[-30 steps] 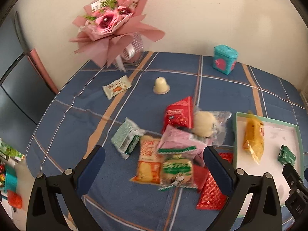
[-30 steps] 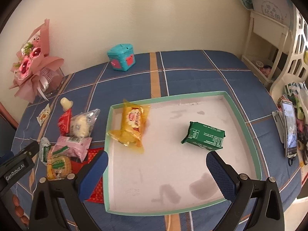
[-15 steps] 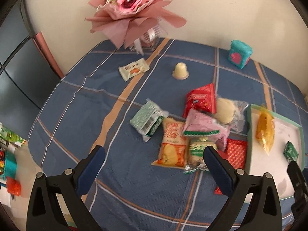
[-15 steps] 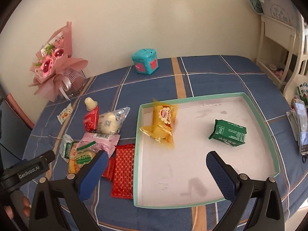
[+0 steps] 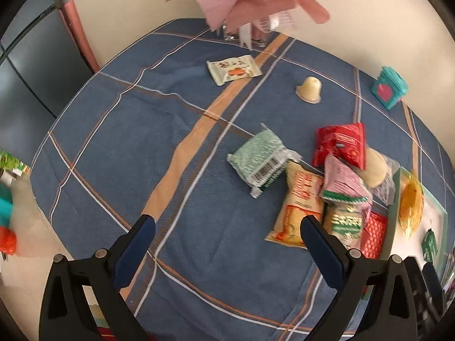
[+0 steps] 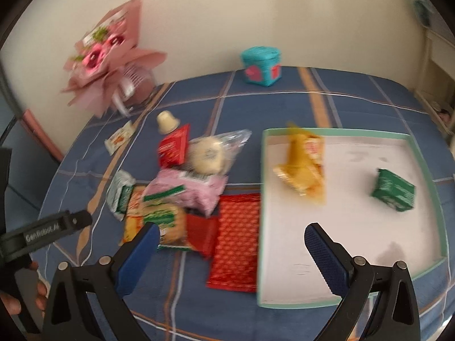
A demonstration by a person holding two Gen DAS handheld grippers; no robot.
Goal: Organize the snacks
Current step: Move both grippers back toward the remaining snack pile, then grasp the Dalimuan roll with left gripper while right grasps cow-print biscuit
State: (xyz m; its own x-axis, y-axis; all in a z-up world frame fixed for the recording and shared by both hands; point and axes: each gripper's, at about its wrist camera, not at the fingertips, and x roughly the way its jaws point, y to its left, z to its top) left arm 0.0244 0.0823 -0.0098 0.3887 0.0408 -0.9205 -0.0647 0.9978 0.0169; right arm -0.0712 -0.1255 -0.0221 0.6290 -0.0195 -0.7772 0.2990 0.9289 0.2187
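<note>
Several snack packets lie piled on the blue plaid tablecloth: a pale green packet (image 5: 261, 160), an orange bag (image 5: 298, 201), a pink packet (image 6: 186, 191), a red pouch (image 6: 174, 146), a round bun in clear wrap (image 6: 209, 155) and a flat red packet (image 6: 237, 240). The teal-rimmed tray (image 6: 355, 303) holds a yellow bag (image 6: 303, 164) and a small green box (image 6: 394, 190). My left gripper (image 5: 227, 228) hangs open over bare cloth left of the pile. My right gripper (image 6: 227, 234) is open above the flat red packet and the tray's left rim.
A pink bouquet (image 6: 113, 56) in a glass stands at the back left by the wall, a teal box (image 6: 261, 65) at the back. A cream jelly cup (image 5: 310, 89) and a white sachet (image 5: 233, 69) lie apart from the pile. The table's edge drops off at left.
Both grippers have swung left: the pile has slid right in the left wrist view, and the tray has shifted right in the right wrist view. Both stay open.
</note>
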